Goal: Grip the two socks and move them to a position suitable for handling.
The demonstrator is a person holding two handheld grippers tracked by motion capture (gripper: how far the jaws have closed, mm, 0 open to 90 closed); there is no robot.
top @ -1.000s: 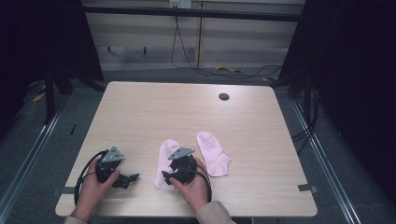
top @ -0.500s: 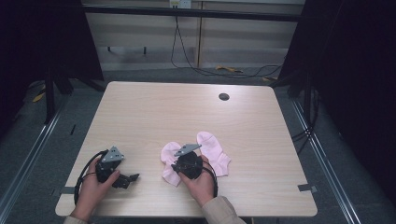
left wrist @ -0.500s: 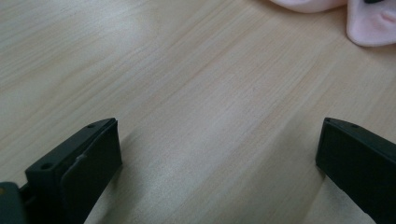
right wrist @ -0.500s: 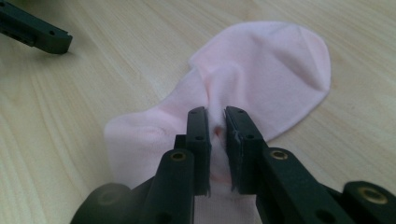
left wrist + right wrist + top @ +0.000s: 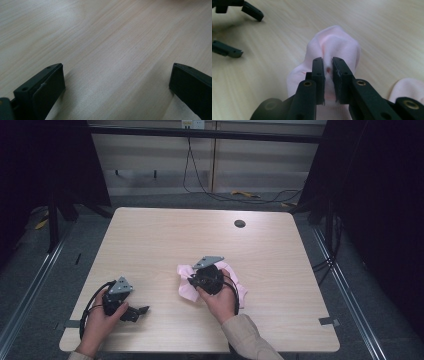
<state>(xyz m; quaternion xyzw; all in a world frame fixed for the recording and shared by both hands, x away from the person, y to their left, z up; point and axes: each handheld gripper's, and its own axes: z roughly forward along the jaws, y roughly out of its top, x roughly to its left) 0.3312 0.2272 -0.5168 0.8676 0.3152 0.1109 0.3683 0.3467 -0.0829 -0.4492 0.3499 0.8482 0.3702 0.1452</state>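
Two pale pink socks lie near the table's front. My right gripper (image 5: 193, 281) is shut on the left sock (image 5: 185, 289), having just closed its jaws on the fabric, and holds it bunched just above the wood. In the right gripper view the jaws (image 5: 328, 72) pinch a fold of that sock (image 5: 334, 42). The second sock (image 5: 241, 292) lies flat to the right, partly under the hand, and its edge (image 5: 409, 87) shows at lower right. My left gripper (image 5: 131, 311) rests at the front left with its jaws wide open (image 5: 115, 82) over bare wood.
The light wooden table (image 5: 200, 235) has a dark round hole (image 5: 239, 223) at the back right. Cables run along the floor behind it. The left gripper's open jaws (image 5: 237, 30) show at the upper left of the right gripper view.
The right gripper closed on the left sock, lifted it and carried it toward the second sock, so the fabric is now bunched. The left hand has kept still.
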